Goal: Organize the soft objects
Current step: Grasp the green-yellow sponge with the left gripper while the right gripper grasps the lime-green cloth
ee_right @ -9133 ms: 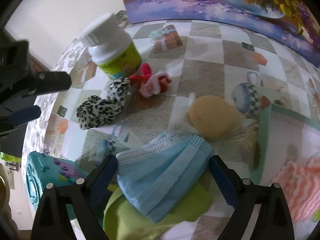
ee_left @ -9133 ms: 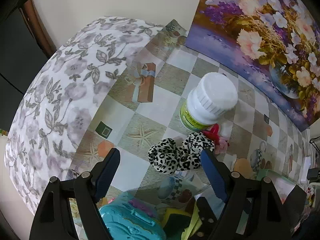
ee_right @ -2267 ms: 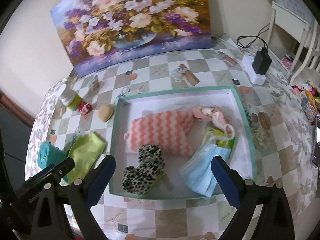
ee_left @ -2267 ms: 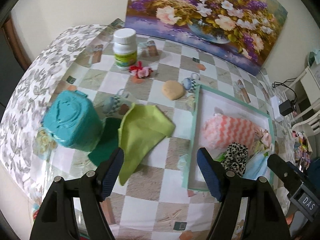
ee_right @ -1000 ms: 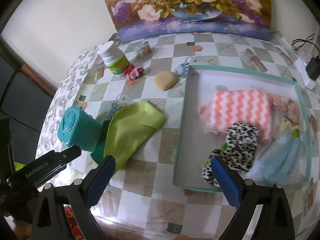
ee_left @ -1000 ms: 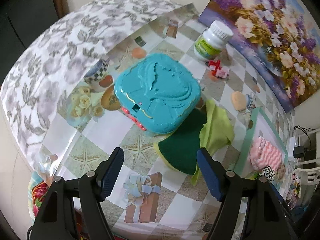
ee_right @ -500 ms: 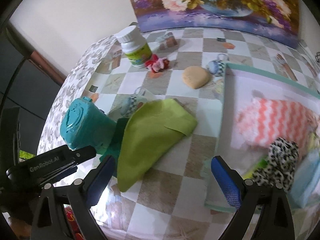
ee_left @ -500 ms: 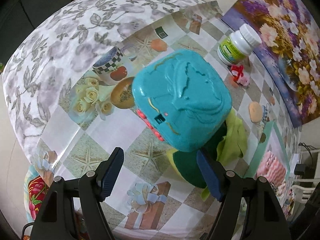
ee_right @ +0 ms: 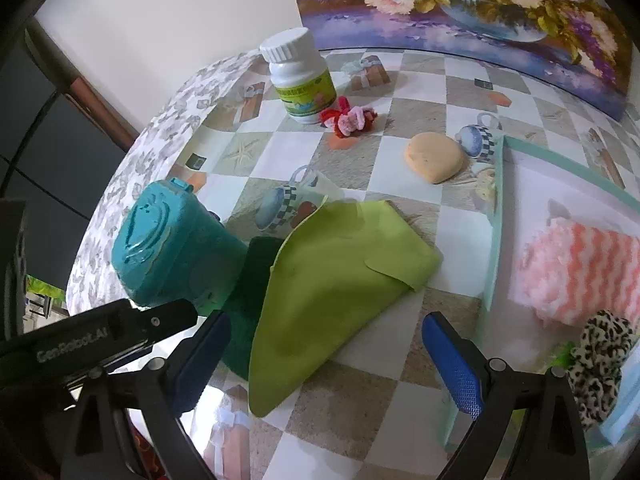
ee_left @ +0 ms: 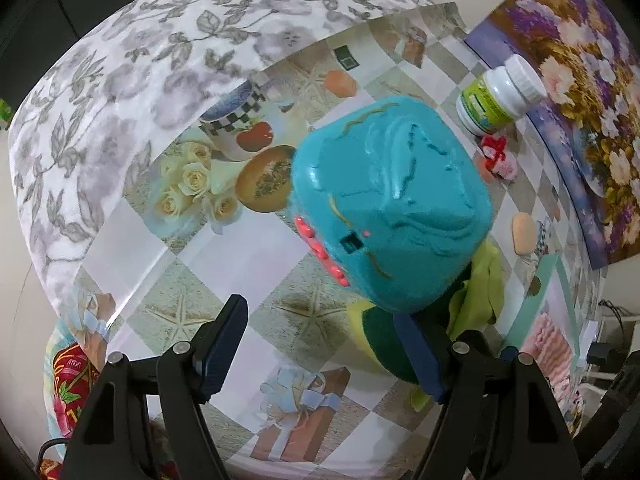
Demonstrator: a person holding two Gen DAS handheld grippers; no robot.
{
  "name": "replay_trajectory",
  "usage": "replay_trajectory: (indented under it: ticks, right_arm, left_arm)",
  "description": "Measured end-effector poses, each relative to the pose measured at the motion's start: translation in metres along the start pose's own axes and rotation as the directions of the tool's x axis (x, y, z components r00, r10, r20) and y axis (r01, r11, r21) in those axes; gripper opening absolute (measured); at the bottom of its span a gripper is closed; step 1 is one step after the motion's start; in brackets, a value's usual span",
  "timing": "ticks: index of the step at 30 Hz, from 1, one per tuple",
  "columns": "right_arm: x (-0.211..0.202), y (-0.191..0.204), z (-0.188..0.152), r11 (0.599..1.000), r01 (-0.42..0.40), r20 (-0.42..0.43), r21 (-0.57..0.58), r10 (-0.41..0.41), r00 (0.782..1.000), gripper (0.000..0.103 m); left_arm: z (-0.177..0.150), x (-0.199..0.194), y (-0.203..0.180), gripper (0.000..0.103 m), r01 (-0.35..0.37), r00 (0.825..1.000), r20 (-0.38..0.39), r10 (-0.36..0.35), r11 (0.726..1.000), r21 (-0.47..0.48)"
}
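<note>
A lime green cloth [ee_right: 340, 280] lies on the table over a dark green cloth [ee_right: 250, 304], left of the teal tray [ee_right: 494, 240]. My right gripper [ee_right: 324, 360] is open just above the lime cloth's near end. The tray holds a pink zigzag cloth [ee_right: 576, 268] and a leopard scrunchie [ee_right: 600, 356]. A tan sponge [ee_right: 434, 156] and a red-pink hair tie [ee_right: 352, 120] lie on the table. My left gripper [ee_left: 324, 352] is open and empty, in front of the teal plastic box [ee_left: 392, 208]; the dark green cloth [ee_left: 384, 344] lies by its right finger.
A white pill bottle with a green label [ee_right: 300, 76] stands at the back left. A flower painting [ee_right: 480, 8] leans on the wall. The table's rounded edge [ee_left: 100, 160] drops off to the left. The left gripper's body [ee_right: 92, 340] crosses the right wrist view's lower left.
Both grippers have moved lower and closer to the table. The teal box has grown in the left view; the lime cloth now fills the space between the right fingers.
</note>
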State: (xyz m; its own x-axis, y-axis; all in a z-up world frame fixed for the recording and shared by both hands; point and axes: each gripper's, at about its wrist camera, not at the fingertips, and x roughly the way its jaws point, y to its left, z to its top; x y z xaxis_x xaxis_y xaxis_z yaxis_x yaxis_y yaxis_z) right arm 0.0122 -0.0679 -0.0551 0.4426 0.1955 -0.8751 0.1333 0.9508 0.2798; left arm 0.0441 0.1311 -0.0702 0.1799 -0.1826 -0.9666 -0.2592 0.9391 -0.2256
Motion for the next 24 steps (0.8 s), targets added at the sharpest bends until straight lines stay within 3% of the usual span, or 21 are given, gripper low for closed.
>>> replay_trajectory:
  ticks: [7,12,24]
  right_arm:
    - [0.009,0.0,0.003,1.0,-0.012,0.005,0.007,0.012,1.0,0.096]
    - [0.017,-0.001,0.003,1.0,-0.023,-0.016,0.005,0.023,1.0,0.085]
    - [0.019,-0.013,0.001,0.993,-0.111,-0.04,0.03,0.112,0.993,0.034]
  left_arm:
    - [0.0,0.002,0.011,0.076,0.024,0.999,-0.019,-0.026,0.998,-0.056]
    - [-0.001,0.001,0.011,0.076,0.03,0.999,-0.017,-0.031,0.998,-0.059]
    - [-0.006,-0.002,-0.008,0.076,0.033,0.999,-0.022,-0.033,0.999,0.021]
